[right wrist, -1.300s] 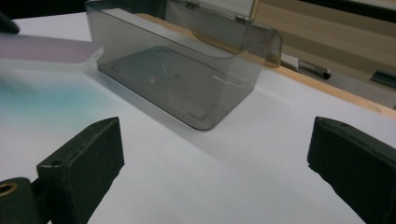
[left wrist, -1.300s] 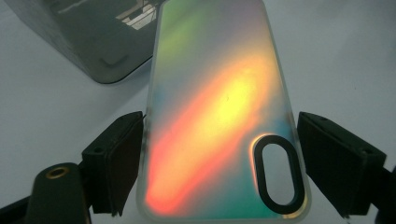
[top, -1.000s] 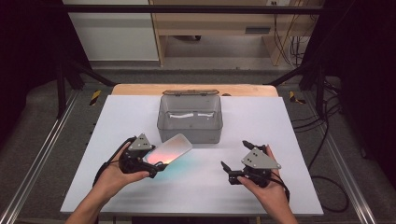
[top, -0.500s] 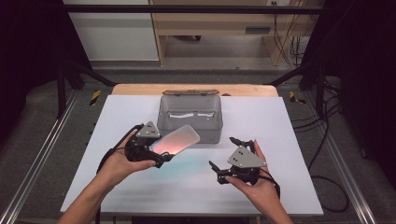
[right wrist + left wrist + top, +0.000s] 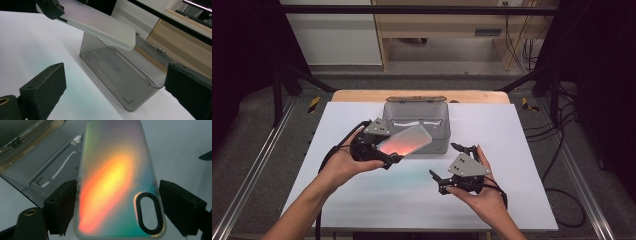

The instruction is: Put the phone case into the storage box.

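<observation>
An iridescent translucent phone case [image 5: 408, 141] is held above the table in front of a grey see-through box [image 5: 439, 141]. My left gripper [image 5: 388, 153] is shut on the case's camera-hole end, one jaw on each long edge. In the left gripper view the case [image 5: 117, 182] glows orange and teal, with the box [image 5: 50, 170] beneath and beyond it. My right gripper [image 5: 447, 163] stands open and empty, low over the table to the right of the case. In the right gripper view the case [image 5: 100, 25] hangs tilted over the box [image 5: 120, 82], its tip over the box's near rim.
The box's lid [image 5: 414, 99] is folded open behind it at the table's far edge. The white table top [image 5: 362, 200] has free room at the front and on both sides. Cables [image 5: 562, 165] trail off the right side.
My left gripper has lifted the phone case up and toward the box. My right gripper has moved left, toward the middle of the table, and risen a little.
</observation>
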